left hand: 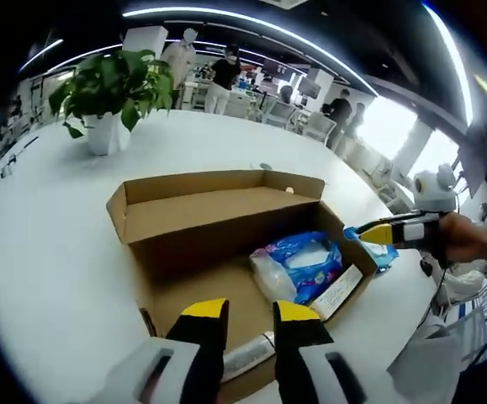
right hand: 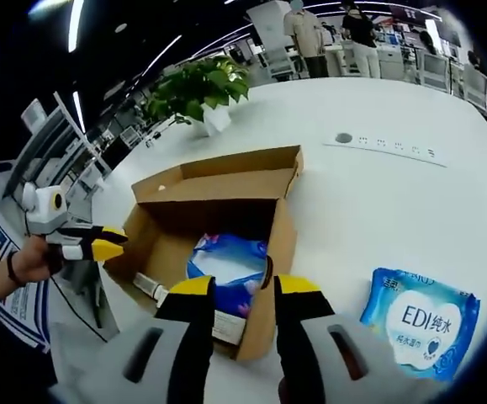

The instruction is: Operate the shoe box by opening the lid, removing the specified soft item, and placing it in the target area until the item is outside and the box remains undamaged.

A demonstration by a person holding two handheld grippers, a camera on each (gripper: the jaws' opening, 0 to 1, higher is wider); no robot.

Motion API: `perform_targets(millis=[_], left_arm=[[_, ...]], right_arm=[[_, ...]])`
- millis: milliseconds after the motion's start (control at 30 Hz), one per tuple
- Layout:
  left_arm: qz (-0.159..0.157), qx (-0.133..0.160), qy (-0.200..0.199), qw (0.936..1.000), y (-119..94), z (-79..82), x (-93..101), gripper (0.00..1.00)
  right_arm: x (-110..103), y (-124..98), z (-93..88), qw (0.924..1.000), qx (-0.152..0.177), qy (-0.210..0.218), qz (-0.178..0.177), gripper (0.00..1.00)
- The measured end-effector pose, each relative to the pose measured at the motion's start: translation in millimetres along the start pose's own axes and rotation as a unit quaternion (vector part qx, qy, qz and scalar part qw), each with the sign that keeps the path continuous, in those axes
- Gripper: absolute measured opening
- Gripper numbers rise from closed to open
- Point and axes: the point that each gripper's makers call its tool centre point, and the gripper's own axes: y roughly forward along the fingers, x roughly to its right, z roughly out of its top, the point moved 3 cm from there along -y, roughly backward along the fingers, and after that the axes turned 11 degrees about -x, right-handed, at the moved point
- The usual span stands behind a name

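shoe box: brown cardboard, lid flaps folded back, standing open on the white table; in the right gripper view it lies just ahead of the jaws.
table: white, wide, round-edged; a potted plant stands well behind the box.
writing: "edi" in large white letters with chinese characters beside it on a blue wipes pack lying flat on the table, apart from the box on its outer side; a white label strip at the box's inner edge carries print too small to read.
soft item in box: blue-and-white soft pack lying on the box floor near one end, with a clear plastic bag touching it.
left gripper: yellow-tipped jaws apart with a narrow gap, nothing between them, poised over the near wall of the box.
right gripper: jaws parted, gripping nothing, hanging above the box's near corner; from the left gripper view it shows at the far side of the box, held by a hand.
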Motion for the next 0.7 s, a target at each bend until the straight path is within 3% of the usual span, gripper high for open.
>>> perform_targets(millis=[433, 700], left_arm=[[0.0, 0.007, -0.02, 0.9998, -2.5, -6.1, -12.4, 0.24], [-0.003, 0.014, -0.029, 0.9995, -5.0, -7.5, -17.3, 0.25]], right_arm=[[-9.6, 18.2, 8.5, 0.9985, -0.03, -0.044, 0.01, 0.31], [-8.3, 17.9, 8.8, 0.9961, -0.044, -0.077, 0.001, 0.31]])
